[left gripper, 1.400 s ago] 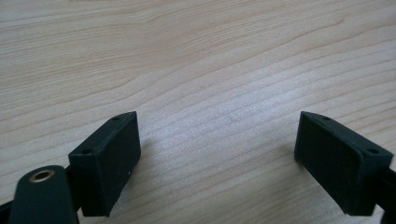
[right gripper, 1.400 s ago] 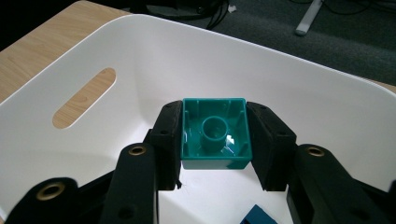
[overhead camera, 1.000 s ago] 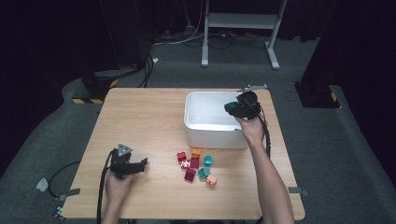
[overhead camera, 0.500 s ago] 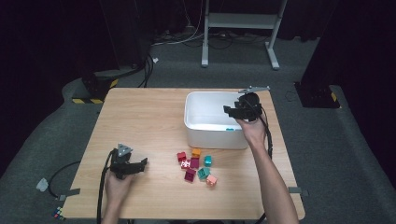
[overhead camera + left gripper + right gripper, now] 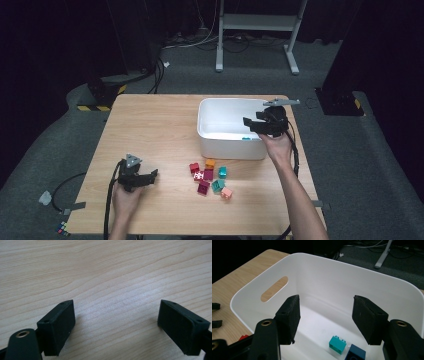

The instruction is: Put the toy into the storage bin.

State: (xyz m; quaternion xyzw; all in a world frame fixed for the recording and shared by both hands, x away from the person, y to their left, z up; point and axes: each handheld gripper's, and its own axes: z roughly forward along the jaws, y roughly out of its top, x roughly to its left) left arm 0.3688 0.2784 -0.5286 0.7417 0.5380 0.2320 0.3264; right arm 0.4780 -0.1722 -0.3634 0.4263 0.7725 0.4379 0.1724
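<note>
Right gripper point(image 5: 252, 125) over the near right corner of the white bin point(image 5: 220, 107); its jaws have just been opening and stand spread with nothing between them. A teal brick point(image 5: 337, 343) and a dark blue brick point(image 5: 355, 353) lie on the bin floor below. Loose bricks point(image 5: 210, 176), apparently seven, sit on the table point(image 5: 150, 130) before the bin. Left gripper point(image 5: 116, 325) rests spread on bare wood.
</note>
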